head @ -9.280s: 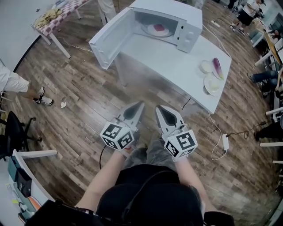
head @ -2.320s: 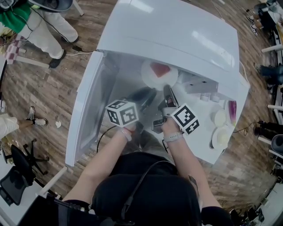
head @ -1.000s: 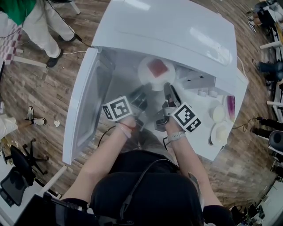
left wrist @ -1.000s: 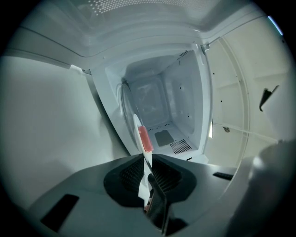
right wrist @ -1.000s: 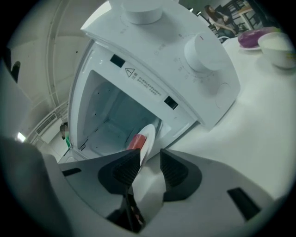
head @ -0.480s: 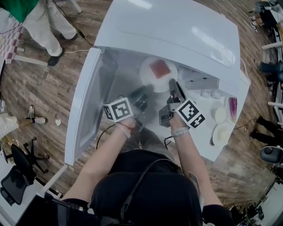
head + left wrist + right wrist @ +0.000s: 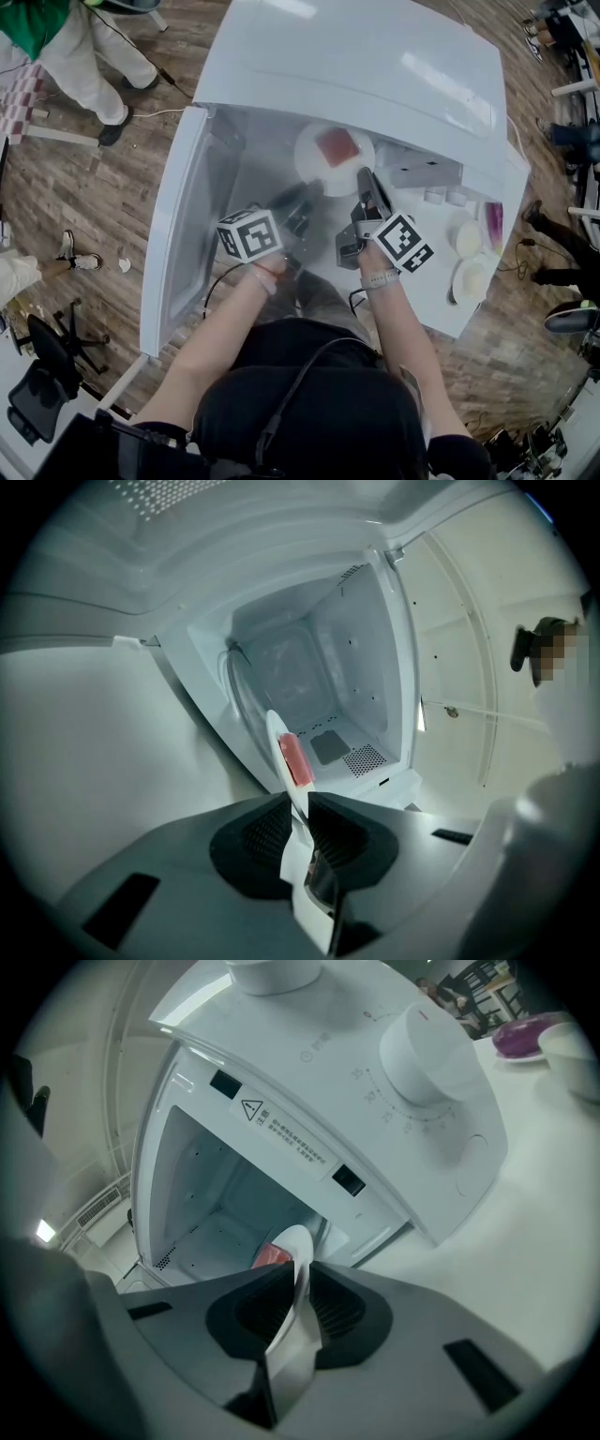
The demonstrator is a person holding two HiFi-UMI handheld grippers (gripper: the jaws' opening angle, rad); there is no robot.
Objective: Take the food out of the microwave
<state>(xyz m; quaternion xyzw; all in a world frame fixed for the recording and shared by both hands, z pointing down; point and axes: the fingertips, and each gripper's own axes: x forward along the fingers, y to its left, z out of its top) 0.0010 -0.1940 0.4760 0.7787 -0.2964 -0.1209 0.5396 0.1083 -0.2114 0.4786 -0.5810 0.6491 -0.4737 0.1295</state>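
A white plate (image 7: pixel 323 167) with a pink slab of food (image 7: pixel 336 146) sits inside the open white microwave (image 7: pixel 375 66). Both grippers reach into the opening. My left gripper (image 7: pixel 305 195) holds the plate's near-left rim. In the left gripper view the plate (image 7: pixel 278 738) stands edge-on between the shut jaws of the left gripper (image 7: pixel 300 803), with the food (image 7: pixel 296 758) just beyond. My right gripper (image 7: pixel 364 176) is at the near-right rim. Its jaws are closing, and in the right gripper view the right gripper (image 7: pixel 302 1274) presses on the plate's edge (image 7: pixel 298 1246), with the food (image 7: pixel 272 1255) behind.
The microwave door (image 7: pixel 183 234) hangs open to the left. On the table right of the microwave stand two small dishes (image 7: pixel 462 239) (image 7: pixel 469 278) and a purple vegetable (image 7: pixel 489 225). The control knob (image 7: pixel 431 1049) is close to my right gripper. A person (image 7: pixel 75 47) stands at far left.
My right gripper has edged forward onto the plate's rim and its jaws have narrowed. The left gripper and the plate have hardly moved.
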